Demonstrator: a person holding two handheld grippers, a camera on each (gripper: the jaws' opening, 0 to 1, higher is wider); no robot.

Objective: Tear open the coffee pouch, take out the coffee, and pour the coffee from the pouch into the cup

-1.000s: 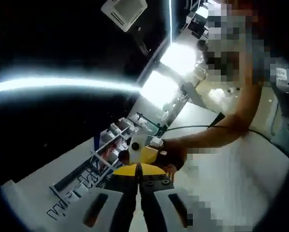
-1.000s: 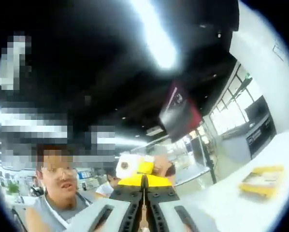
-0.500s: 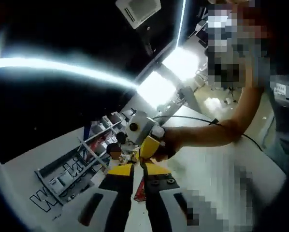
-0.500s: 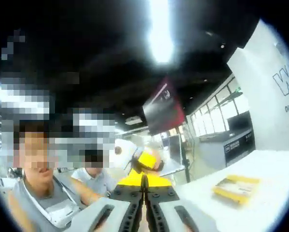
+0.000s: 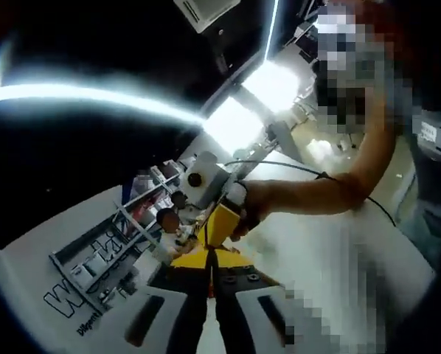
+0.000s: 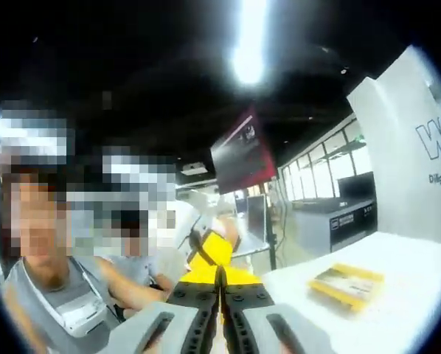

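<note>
Both grippers are meeting in mid-air over the white table (image 6: 397, 317): left gripper (image 5: 209, 258) and right gripper (image 6: 220, 274) jaws are pinching together on the coffee pouch (image 6: 212, 249), a small yellow sachet.

A large open hall, like a showroom or exhibition floor: dark ceiling with strip lights (image 6: 248, 44), a hanging red banner (image 6: 242, 153), tall windows (image 6: 320, 181), a white lettered wall (image 6: 419, 147), shelving racks (image 5: 110, 247).
</note>
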